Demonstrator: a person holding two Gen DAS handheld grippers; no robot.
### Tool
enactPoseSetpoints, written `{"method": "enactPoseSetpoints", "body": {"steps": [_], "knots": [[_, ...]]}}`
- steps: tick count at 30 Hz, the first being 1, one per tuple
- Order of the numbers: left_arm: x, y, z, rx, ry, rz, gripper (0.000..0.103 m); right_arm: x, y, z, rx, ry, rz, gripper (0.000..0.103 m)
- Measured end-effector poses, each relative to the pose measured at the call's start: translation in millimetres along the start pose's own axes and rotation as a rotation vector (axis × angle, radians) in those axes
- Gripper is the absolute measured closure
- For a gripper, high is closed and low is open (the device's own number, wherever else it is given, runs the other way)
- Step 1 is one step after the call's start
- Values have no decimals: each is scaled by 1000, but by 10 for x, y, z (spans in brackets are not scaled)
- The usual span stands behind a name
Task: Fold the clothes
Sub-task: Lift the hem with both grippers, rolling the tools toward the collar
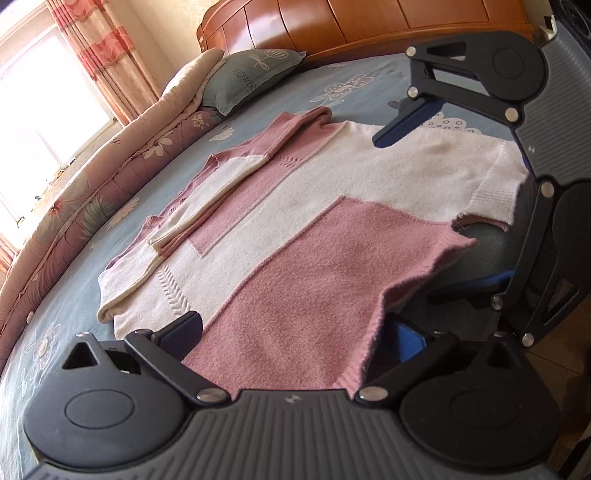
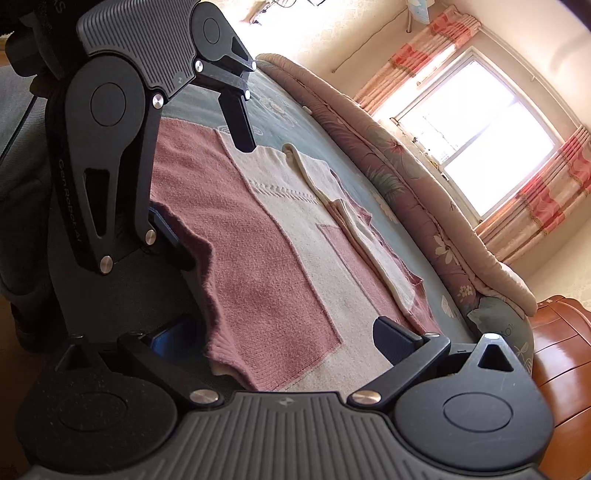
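A pink and white knit sweater [image 1: 295, 206] lies flat on the blue-grey bed sheet [image 1: 55, 332], one sleeve [image 1: 218, 184] folded across its body. Its pink hem [image 1: 303, 325] overhangs the near edge of the bed. My left gripper [image 1: 295, 332] is open and straddles that hem, one finger over the knit and the other below the edge. My right gripper [image 2: 284, 332] is open too and straddles the hem [image 2: 258, 354] further along. Each gripper shows in the other's view: the right gripper [image 1: 432, 210] and the left gripper [image 2: 203, 177].
A rolled floral quilt [image 1: 92, 192] runs along the far side of the bed beside a grey-green pillow [image 1: 251, 77]. A wooden headboard [image 1: 369, 26] stands behind. A bright window [image 2: 476, 125] with red-checked curtains [image 2: 546, 199] is beyond the quilt.
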State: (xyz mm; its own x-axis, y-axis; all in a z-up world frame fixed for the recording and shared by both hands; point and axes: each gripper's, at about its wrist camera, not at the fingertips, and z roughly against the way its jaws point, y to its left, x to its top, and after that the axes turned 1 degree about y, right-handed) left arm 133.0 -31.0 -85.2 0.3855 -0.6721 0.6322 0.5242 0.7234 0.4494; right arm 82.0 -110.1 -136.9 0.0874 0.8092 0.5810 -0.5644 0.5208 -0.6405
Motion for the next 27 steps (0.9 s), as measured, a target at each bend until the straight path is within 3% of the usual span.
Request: {"method": "enactPoseSetpoints", "body": {"steps": [10,17,24,27], "knots": [[-113,-47,7,-36,16,-32,1,-50,103,-133,-214,24,90,0],[-91,-187,-136,132,35,-142,1,-13,24,-88,-259,-15,42,0],[-326,-211,-57,280,52,-320,1,-350,65,-62,-269,29,39,0],[-366,-214,-50,310,55,-333,1,-425,63,-27,-305,51,23,0]]}}
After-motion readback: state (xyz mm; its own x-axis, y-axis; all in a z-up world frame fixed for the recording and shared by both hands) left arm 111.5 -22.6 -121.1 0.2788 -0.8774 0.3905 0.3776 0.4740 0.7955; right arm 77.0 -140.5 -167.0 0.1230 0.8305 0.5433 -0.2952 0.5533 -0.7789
